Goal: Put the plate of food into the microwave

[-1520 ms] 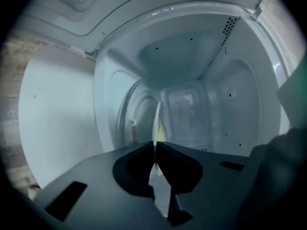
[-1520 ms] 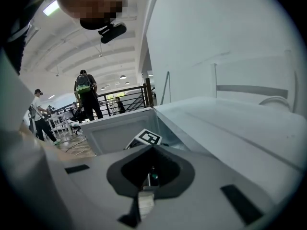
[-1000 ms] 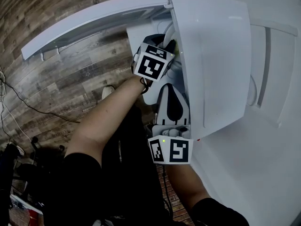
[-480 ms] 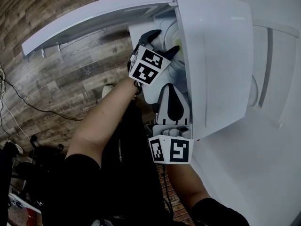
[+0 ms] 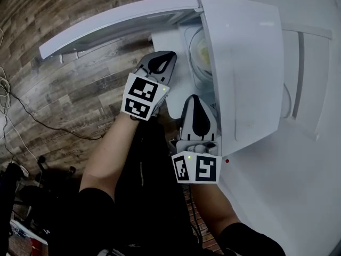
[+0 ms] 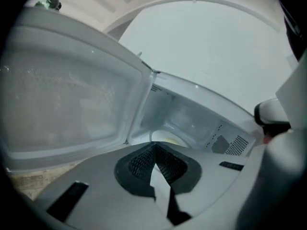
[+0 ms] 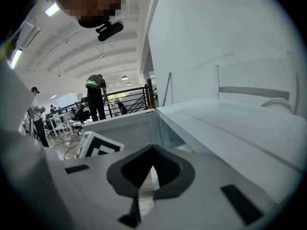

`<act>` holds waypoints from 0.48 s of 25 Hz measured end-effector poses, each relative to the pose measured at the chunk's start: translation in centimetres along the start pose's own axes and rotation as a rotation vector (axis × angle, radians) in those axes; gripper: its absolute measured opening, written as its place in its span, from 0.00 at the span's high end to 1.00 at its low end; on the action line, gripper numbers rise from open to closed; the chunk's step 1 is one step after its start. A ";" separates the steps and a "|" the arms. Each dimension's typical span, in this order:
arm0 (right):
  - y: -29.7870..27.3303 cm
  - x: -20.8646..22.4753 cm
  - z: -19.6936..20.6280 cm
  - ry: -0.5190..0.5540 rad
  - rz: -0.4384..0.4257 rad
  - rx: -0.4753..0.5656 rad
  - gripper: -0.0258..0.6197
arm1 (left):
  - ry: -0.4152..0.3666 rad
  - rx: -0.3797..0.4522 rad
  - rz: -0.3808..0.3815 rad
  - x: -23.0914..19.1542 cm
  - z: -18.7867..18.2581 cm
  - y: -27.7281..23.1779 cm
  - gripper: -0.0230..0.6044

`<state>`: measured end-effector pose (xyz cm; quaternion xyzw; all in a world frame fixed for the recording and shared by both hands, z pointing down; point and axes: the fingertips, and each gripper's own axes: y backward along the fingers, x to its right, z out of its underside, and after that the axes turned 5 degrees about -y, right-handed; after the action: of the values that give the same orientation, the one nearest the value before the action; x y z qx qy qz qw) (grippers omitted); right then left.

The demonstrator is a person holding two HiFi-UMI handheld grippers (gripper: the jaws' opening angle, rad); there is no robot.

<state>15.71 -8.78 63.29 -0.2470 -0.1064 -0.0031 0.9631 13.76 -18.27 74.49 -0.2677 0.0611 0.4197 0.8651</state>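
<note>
- The wooden floor [image 5: 80, 89] fills the left side of the head view, and the white worktop [image 5: 287, 185] fills the right.
- The white microwave [image 5: 245, 63] stands at the worktop's left edge.
- Its door [image 5: 117, 20] is swung wide open, out over the floor.
- The left claw [image 5: 166, 57] is just outside the microwave's opening and points into it. Its jaws are closed together with nothing between them.
- The right claw [image 5: 196, 101] is beside the left one, near the front edge of the microwave. Its jaws are also pressed together and hold nothing.
- The plate of food [image 5: 201, 55] sits inside the microwave on the floor of the chamber, clear of both claws.
</note>
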 end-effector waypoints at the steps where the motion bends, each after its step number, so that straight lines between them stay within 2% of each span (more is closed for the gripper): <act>1: 0.2 -0.3 -0.4 0.002 0.001 0.007 0.94 | -0.002 0.002 -0.009 0.2 -0.6 1.3 0.97; 6: 2.1 -1.2 -3.6 0.011 0.026 0.005 0.94 | 0.000 0.008 -0.059 2.1 -4.4 7.2 0.97; 10: 4.7 -2.4 -10.0 -0.040 0.001 0.058 0.94 | 0.100 0.035 0.016 6.2 -10.0 9.7 0.97; 12: 6.1 -3.5 -13.0 -0.054 -0.001 0.091 0.94 | 0.082 0.045 0.033 7.9 -13.8 12.1 0.97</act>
<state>15.29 -9.79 48.50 -0.2028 -0.1326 0.0080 0.9702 11.27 -13.80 55.20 -0.2641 0.1105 0.4211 0.8606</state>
